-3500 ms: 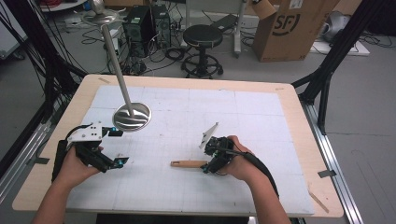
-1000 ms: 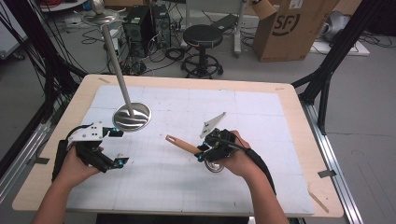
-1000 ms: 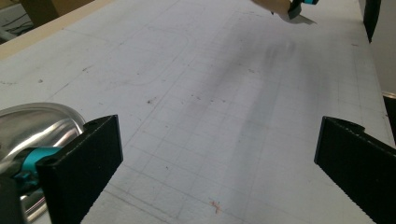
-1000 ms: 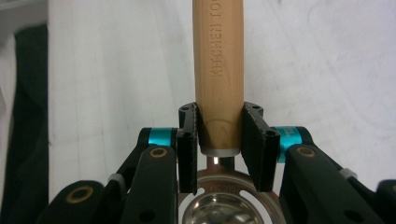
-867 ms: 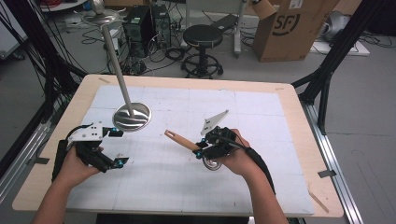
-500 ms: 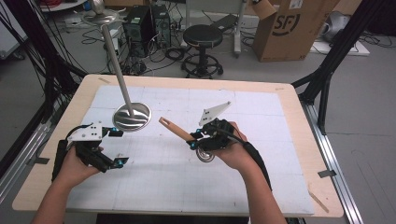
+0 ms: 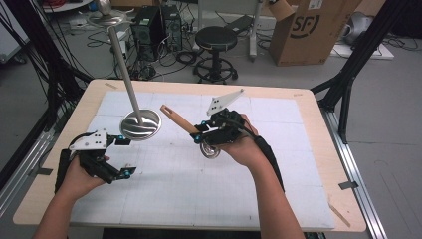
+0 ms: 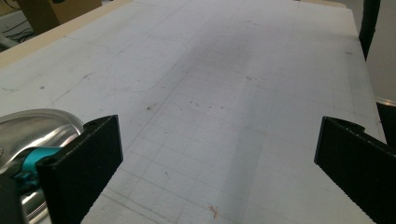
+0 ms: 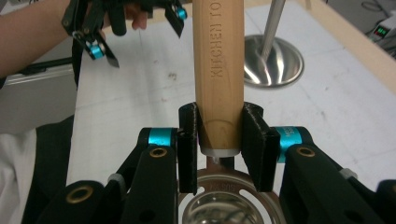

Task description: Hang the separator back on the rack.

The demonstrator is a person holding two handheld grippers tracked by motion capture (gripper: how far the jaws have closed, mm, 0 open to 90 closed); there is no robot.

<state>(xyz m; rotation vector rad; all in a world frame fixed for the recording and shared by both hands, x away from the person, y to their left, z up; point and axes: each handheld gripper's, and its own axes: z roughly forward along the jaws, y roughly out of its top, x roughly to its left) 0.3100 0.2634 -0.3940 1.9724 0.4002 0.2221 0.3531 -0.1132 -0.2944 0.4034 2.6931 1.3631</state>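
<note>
My right gripper (image 7: 200,138) is shut on a kitchen utensil with a wooden handle (image 7: 176,119) and a round metal head (image 7: 210,151). It holds the utensil above the middle of the table, with the handle pointing up and to the left. In the right gripper view the pads (image 9: 187,140) clamp the handle (image 9: 218,60) just above the metal head (image 9: 229,200). My left gripper (image 7: 127,156) rests open on the white mat at the left, with nothing between its jaws (image 8: 215,163).
A shiny metal stand with a round base (image 7: 141,124) and a slanted pole (image 7: 122,59) sits at the back left of the mat, close to the left gripper. The white gridded mat (image 7: 199,199) covers the wooden table. A stool and a cardboard box stand beyond the table.
My right gripper has lifted the utensil off the mat and swung its wooden handle upward, toward the stand. The left gripper has stayed where it was.
</note>
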